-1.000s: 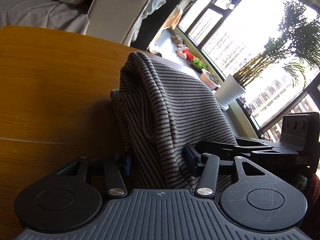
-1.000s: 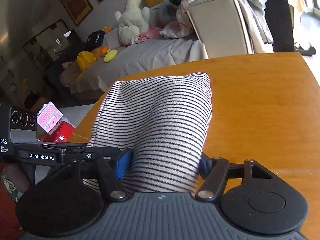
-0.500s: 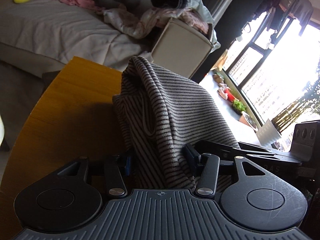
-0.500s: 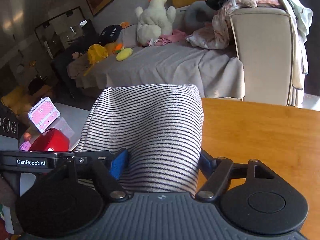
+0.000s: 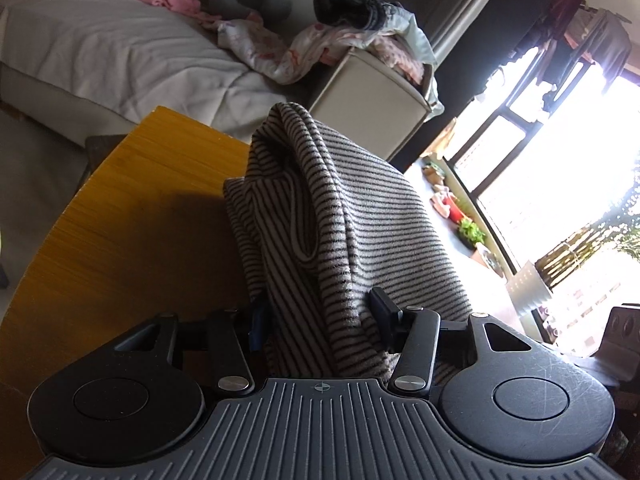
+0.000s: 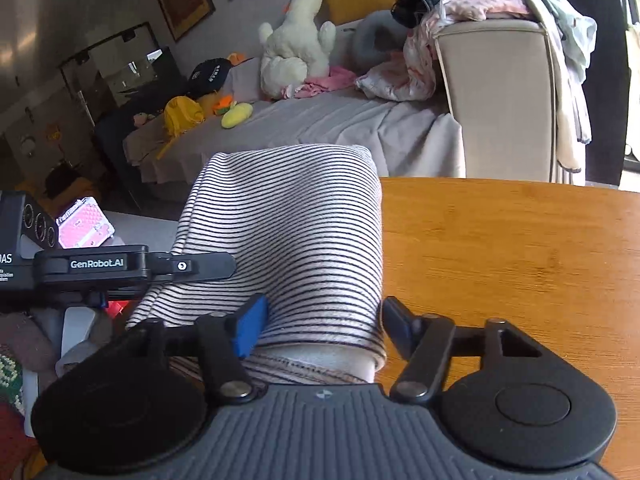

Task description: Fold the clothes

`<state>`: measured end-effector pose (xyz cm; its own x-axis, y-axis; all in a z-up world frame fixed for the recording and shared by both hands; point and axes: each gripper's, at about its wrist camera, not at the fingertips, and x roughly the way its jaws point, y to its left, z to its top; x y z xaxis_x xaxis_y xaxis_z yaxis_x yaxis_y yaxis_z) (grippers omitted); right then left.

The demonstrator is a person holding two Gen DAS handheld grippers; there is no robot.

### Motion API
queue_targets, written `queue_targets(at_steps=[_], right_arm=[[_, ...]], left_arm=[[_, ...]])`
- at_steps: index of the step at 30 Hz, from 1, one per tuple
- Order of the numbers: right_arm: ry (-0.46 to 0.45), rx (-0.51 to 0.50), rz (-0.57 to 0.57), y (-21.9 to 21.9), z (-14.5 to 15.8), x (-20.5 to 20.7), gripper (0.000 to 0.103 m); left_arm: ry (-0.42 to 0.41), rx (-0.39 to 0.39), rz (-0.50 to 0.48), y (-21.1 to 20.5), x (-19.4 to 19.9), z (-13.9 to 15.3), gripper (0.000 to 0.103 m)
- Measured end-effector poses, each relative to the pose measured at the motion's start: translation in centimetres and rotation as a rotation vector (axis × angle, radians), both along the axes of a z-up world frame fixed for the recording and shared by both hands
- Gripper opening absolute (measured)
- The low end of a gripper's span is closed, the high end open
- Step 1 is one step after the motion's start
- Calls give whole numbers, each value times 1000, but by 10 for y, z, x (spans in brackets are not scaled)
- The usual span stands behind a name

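Jaws of the left gripper (image 5: pixel 320 320) pinch the striped garment (image 5: pixel 340 208), right gripper (image 6: pixel 320 320) closing around its fold, apparently carrying it above the wooden table (image 6: pixel 500 248)

Your left gripper (image 5: pixel 318 316) and right gripper (image 6: pixel 320 322) sit side by side, each with the folded garment (image 6: pixel 288 240) between its fingers. Garment lies on the table (image 6: pixel 512 256), near its far edge. Table surface extends to your right of the fold. Behind the table: sofa (image 6: pixel 340 124), plush toy (image 6: pixel 298 44) on its seat, clothes pile (image 6: pixel 480 4) on its armrest.
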<state>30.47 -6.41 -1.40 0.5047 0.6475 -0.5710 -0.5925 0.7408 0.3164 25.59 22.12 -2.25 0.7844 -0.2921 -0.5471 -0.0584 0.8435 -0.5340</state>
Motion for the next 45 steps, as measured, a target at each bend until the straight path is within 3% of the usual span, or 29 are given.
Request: queue_targets(at_steps=[9,12,15,17,21,24,27,31,33,38,41,42,45], right_arm=[[-121,-70,-31,9,-1,-7,67],[-135,-72,-31,6,-1,-9,67],[-153,-83,-27,7,2,-10,67],[-179,-101,-17,8,5,-12,67],[-206,-112,-28,4,17,-17,67],[-265,-73,-11,0,38,-27,66],[-259,-42,64,9,42,-33,65],[-259,-151,147,38,11,-38,65],[-334,-182,162,39,0,-43,66],[-299,-167,146,34,5,-42,66],[-281,-132,122,23,11,-54,78],[-275,-113,113,16,12,-58,87],[-232,-76,61,-7,10,-68,99]], left_arm=[[-15,70,41,-6,-6,11,59],[-99,176,83,-14,-18,38,54],[-209,257,63,-24,-17,67,54],[-233,265,4,-28,-1,79,54],[-132,218,-52,-17,53,65,54],[-41,208,-43,-6,81,40,44],[-46,221,-41,-6,81,30,43],[-46,236,-40,-8,79,29,44],[-42,224,-39,-5,79,28,43],[-48,214,-15,-6,78,27,43],[-81,241,23,-13,61,33,43],[-92,261,37,-17,52,36,45],[-125,315,78,-31,19,51,68]])
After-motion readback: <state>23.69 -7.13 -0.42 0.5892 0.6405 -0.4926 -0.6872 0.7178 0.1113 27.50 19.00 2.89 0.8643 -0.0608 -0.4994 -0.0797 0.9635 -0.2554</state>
